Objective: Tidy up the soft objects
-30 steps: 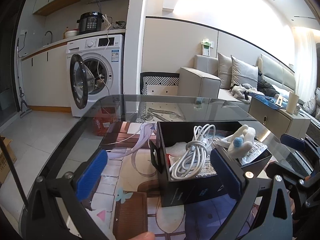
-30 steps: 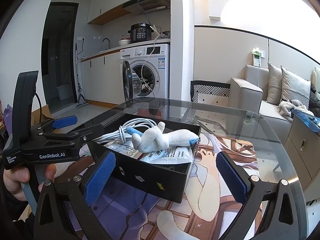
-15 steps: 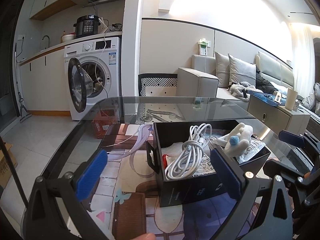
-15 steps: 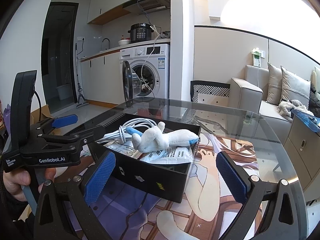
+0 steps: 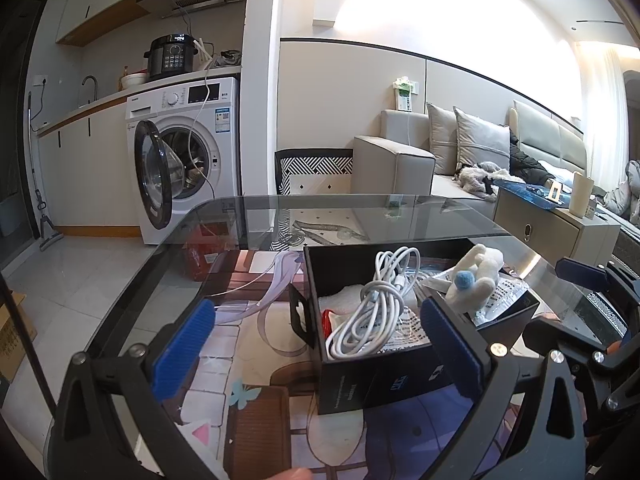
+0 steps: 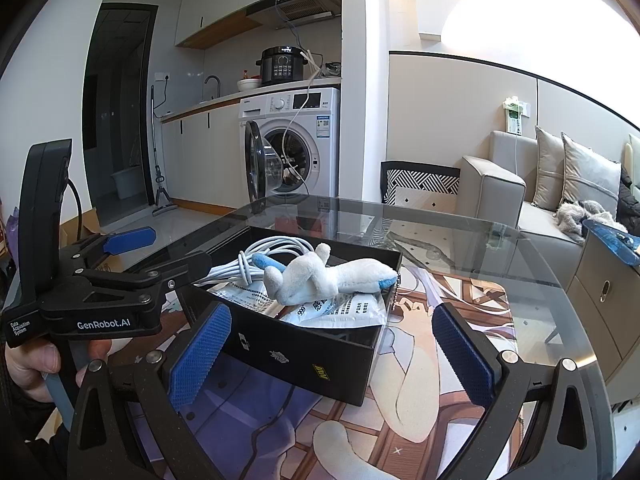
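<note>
Change: the left view now sits a bit higher over the black box (image 5: 400, 376) than a second ago; nothing in the box moved; likely the sorting is done or paused.
Box: holds the plush toy (image 6: 320, 278), white cable (image 5: 376, 312) and paper packets (image 6: 336, 312).
Left gripper (image 5: 316, 344): fingers wide apart, empty, just beside the box.
Right gripper (image 6: 330, 358): fingers wide apart, empty, near the box.

"GenRobot.AI" and "Data Acquisition System" stand on the left claw (image 6: 158, 257); "999" on a sachet (image 6: 336, 314).
</note>
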Demonstrator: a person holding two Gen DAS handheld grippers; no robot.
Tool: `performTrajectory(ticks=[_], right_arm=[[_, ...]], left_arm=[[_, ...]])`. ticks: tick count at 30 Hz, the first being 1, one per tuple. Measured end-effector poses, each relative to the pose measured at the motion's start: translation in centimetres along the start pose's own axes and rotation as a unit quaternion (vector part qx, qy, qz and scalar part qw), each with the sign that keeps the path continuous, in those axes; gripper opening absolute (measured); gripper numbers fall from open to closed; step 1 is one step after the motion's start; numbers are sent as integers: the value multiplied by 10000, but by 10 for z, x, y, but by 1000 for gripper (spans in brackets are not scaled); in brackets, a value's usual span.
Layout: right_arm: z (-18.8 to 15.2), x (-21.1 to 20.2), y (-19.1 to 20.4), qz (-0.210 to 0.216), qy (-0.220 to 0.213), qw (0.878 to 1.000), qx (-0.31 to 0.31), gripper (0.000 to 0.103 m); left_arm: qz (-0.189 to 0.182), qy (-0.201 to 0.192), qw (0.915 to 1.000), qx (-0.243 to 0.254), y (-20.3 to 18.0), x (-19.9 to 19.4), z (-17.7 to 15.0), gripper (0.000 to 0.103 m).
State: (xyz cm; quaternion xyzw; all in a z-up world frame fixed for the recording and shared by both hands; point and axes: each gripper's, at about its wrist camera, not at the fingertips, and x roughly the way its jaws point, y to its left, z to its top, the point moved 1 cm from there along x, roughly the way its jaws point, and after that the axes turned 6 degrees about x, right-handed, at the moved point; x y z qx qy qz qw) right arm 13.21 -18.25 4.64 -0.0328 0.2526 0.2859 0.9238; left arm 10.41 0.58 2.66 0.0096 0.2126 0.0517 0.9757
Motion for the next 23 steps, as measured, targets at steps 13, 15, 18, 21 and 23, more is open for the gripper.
performTrajectory(ticks=[13, 15, 18, 21, 23], right_arm=[[-1, 0, 0, 3, 12, 10000, -7, 102], [-1, 0, 0, 5, 17, 10000, -6, 102], [-2, 0, 0, 1, 20, 10000, -5, 102], [-2, 0, 0, 0, 24, 10000, -14, 102], [-1, 0, 0, 4, 22, 10000, -13, 102]], left_arm=[[-1, 5, 10000, 12, -1, 0, 0, 103], [-6, 27, 10000, 28, -1, 1, 0, 103], [-3, 116, 9999, 81, -2, 3, 0, 103], [-23, 112, 9999, 129, -3, 2, 0, 103], [-5, 113, 9998, 155, -3, 2, 1, 103]])
